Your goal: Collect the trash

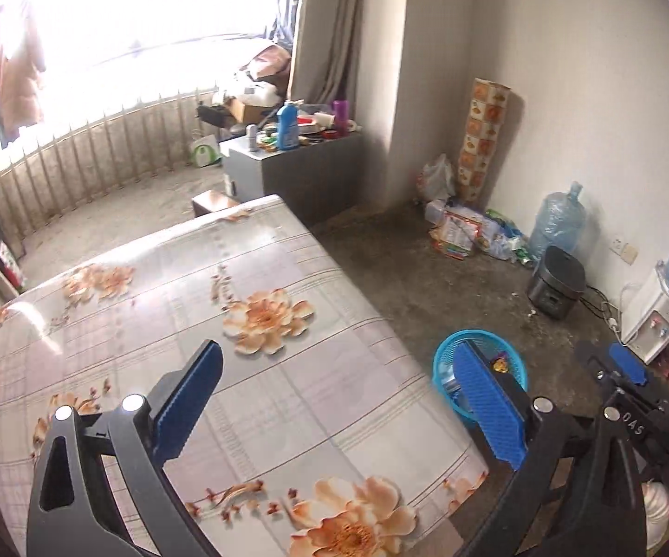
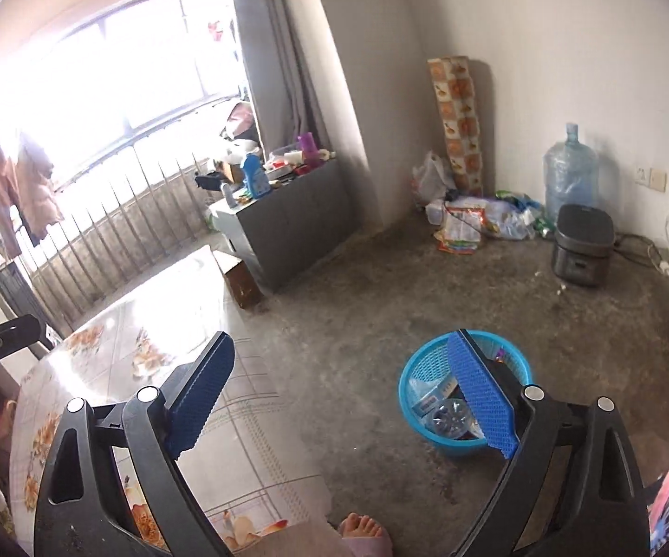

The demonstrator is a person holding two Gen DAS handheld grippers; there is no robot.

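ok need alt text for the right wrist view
The open, empty right gripper points down at a blue mesh basket on the concrete floor, holding a clear plastic bottle and packaging. A table with a floral cloth lies lower left, a bare foot at the bottom edge.

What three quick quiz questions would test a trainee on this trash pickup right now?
1. True or false: the left hand-held gripper holds trash.
2. Where does the round blue plastic mesh basket stand: A on the floral-clothed table, B on the floor, C on the grey cabinet?
3. Fill in: a clear plastic ___ lies in the basket.

Key: 1 false, its jaws are open and empty; 2 B; 3 bottle.
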